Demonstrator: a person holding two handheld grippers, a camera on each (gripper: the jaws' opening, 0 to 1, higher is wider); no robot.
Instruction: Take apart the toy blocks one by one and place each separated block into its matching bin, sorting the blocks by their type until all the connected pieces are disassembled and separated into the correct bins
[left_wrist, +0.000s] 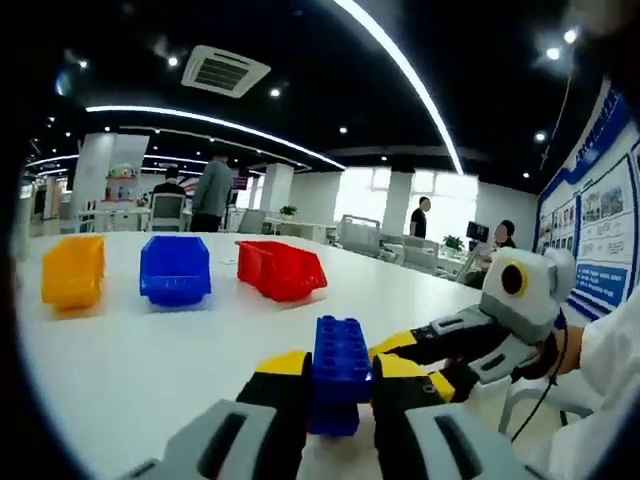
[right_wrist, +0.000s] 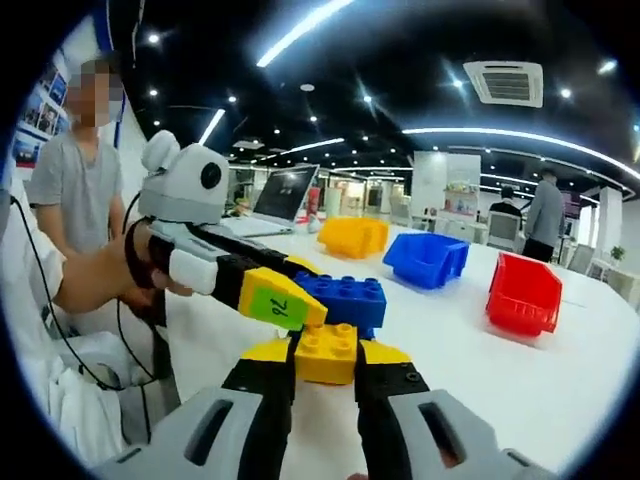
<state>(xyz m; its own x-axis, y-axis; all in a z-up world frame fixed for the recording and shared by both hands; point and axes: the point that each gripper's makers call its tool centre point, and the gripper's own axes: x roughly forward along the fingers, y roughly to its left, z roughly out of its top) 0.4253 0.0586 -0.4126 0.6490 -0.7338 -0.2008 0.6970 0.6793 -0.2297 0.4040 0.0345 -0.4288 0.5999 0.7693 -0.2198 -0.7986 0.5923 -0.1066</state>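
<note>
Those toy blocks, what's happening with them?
A person is holding a gripper in each hand and pulling toy blocks apart. The left gripper is shut on the blue block, and the right gripper is shut on the yellow block. The two blocks look pressed against each other, so they seem not yet separated. Further back on the white table wait three bins: a yellow bin, a blue bin and a red bin. I can't tell what's inside them.
</note>
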